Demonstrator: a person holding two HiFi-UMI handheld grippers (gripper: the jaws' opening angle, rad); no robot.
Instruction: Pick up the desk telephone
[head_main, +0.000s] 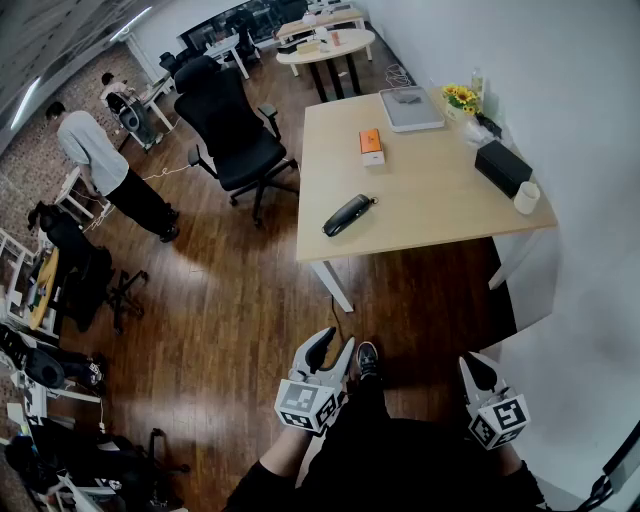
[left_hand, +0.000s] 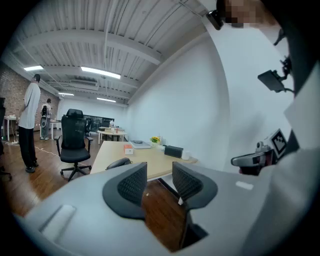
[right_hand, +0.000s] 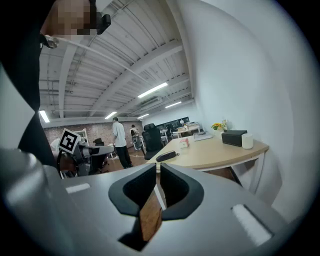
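Observation:
The desk telephone (head_main: 349, 214) is a dark handset lying near the front left corner of the wooden desk (head_main: 430, 215), far ahead of both grippers. It is small in the left gripper view (left_hand: 118, 163) and in the right gripper view (right_hand: 166, 156). My left gripper (head_main: 337, 340) hangs low over the wood floor by my legs. Its jaws (left_hand: 159, 175) are drawn close, with nothing between them. My right gripper (head_main: 478, 368) is beside it, with its jaws (right_hand: 156, 180) together and empty.
On the desk are an orange box (head_main: 371, 145), a grey laptop (head_main: 411, 107), a black box (head_main: 502, 166), a white cup (head_main: 526, 197) and flowers (head_main: 460, 97). A black office chair (head_main: 235, 135) stands left of the desk. A person (head_main: 105, 165) stands further left. A white wall runs along the right.

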